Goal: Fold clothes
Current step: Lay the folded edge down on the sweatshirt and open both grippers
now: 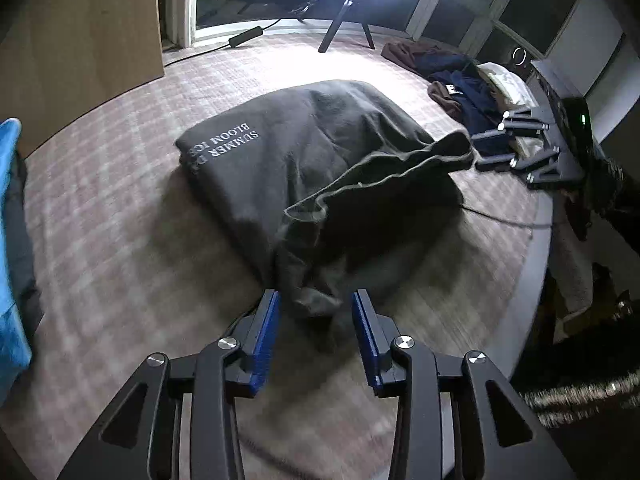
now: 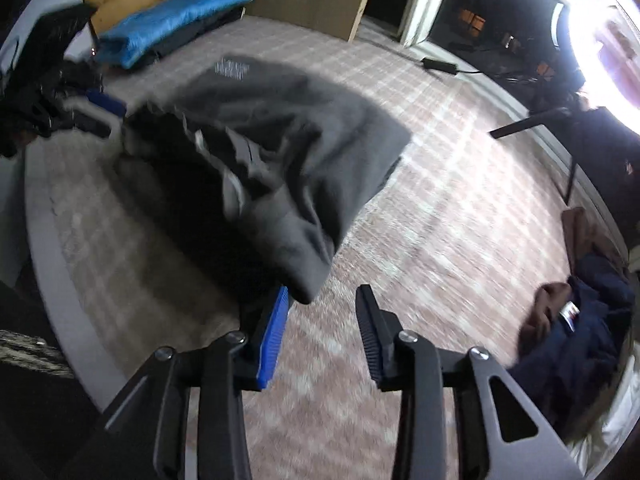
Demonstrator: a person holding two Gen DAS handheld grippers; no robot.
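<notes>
**Release mid-fold: hem may land crooked**

Dark grey printed T-shirt [image 1: 304, 152] lies part-folded on the checked pink-and-white cloth [image 1: 120, 184], its near edge lifted and sagging. Left gripper [image 1: 316, 312]: jaws apart, a cloth corner loose between them, unpinched. Right gripper [image 2: 322, 304]: jaws apart, the hem hanging just off its blue pad [image 2: 276, 328].

Risk: the freed edge drops unevenly, bunching the fold; a corner could catch a pad and drag askew.

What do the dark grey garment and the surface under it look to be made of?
Dark grey garment: soft matte knit, probably cotton jersey; it drapes in loose folds, has stitched hems and white printed lettering. Surface under it: a low-pile woven cover or rug, matte, with a pale plaid pattern; the exact fibre is unclear.
</notes>
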